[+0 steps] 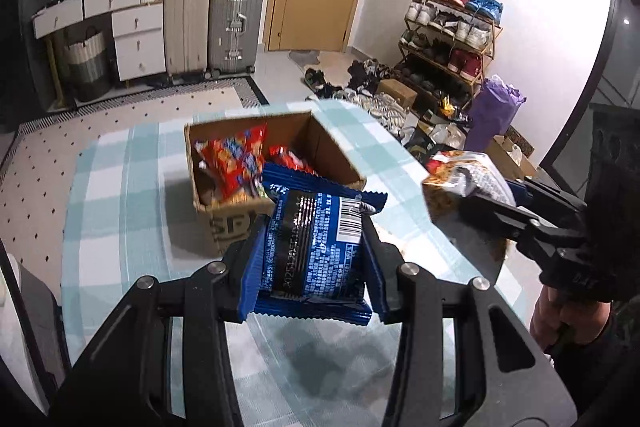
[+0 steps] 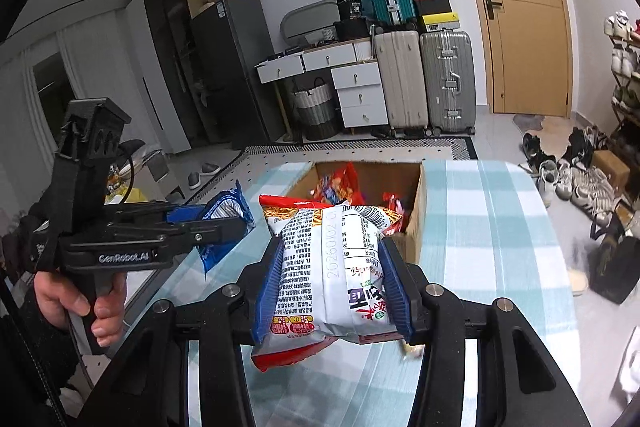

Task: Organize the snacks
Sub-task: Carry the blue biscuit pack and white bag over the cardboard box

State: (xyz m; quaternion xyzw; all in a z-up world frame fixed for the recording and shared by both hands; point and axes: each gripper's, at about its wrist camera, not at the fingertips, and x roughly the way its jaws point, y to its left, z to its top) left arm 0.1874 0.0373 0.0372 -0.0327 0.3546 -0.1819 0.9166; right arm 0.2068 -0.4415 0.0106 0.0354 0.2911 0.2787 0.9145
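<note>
A: Above the tabletop [image 1: 120,187], just short of the cardboard box [image 1: 224,223], the left gripper [image 1: 316,247] fingers pinch a blue snack packet [image 1: 316,251].

B: The right gripper [image 2: 332,267] fingers clamp a white noodle bag [image 2: 332,267] beside it; either slick wrapper could slip, or both collide over the box.

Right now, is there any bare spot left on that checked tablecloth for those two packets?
Yes. The checked tablecloth lies bare right of the cardboard box, and also bare left of it. The box itself is crowded with red snack packets.
</note>
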